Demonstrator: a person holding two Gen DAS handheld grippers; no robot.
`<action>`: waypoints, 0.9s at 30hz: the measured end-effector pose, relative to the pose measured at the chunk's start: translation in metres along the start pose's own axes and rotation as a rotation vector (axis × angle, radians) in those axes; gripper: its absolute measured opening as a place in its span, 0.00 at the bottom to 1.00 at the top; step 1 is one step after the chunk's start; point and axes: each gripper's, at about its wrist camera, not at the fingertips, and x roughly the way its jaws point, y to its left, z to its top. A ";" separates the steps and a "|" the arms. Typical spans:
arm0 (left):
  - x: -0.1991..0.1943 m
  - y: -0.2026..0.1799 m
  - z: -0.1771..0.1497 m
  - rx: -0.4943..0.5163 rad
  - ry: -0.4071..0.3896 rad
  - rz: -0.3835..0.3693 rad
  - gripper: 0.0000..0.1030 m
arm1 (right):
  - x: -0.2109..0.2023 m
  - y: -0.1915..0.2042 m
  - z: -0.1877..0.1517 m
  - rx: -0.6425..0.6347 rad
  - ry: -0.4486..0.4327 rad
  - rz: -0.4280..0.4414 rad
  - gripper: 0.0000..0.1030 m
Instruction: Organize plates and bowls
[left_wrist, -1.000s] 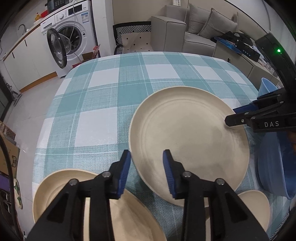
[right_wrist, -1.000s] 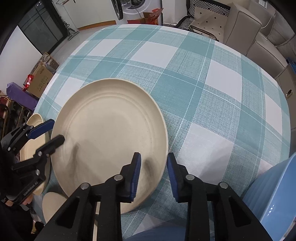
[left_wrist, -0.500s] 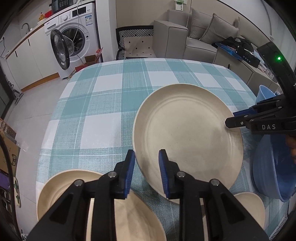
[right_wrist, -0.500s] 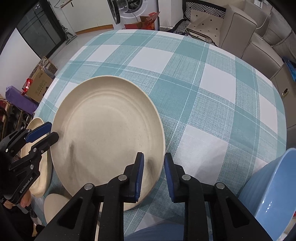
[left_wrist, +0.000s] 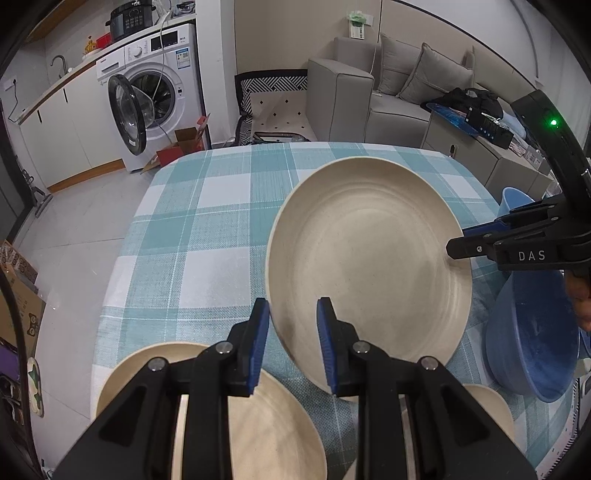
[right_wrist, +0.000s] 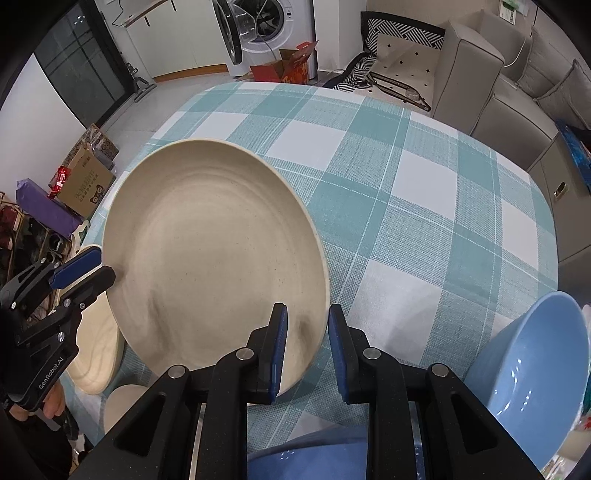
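A large cream plate (left_wrist: 369, 258) (right_wrist: 214, 258) hangs tilted a little above the checked tablecloth (left_wrist: 207, 229), held by both grippers. My left gripper (left_wrist: 291, 314) is shut on its near left rim; in the right wrist view the same gripper (right_wrist: 92, 266) clamps the plate's left edge. My right gripper (right_wrist: 304, 321) is shut on the near right rim, and the left wrist view shows that gripper (left_wrist: 465, 240) at the plate's right edge. A second cream plate (left_wrist: 258, 424) (right_wrist: 99, 350) lies below the left gripper.
A blue bowl (left_wrist: 532, 332) (right_wrist: 535, 369) stands at the table's right edge, another blue bowl (right_wrist: 306, 458) sits under the right gripper. A small cream bowl (left_wrist: 491, 402) (right_wrist: 122, 406) is near the front. Beyond the table stand a washing machine (left_wrist: 147, 96) and a sofa (left_wrist: 369, 99).
Both grippers' jaws have closed onto the large plate's rim. The plate has risen off the cloth with both grippers, and more of the room shows beyond the table.
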 end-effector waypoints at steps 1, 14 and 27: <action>-0.002 0.000 0.000 0.001 -0.004 0.001 0.24 | -0.003 0.001 0.000 -0.001 -0.004 -0.002 0.22; -0.042 -0.002 -0.002 0.012 -0.072 0.009 0.24 | -0.044 0.017 -0.011 -0.031 -0.061 -0.017 0.22; -0.086 -0.002 -0.026 0.017 -0.132 0.017 0.24 | -0.083 0.046 -0.046 -0.075 -0.107 -0.036 0.22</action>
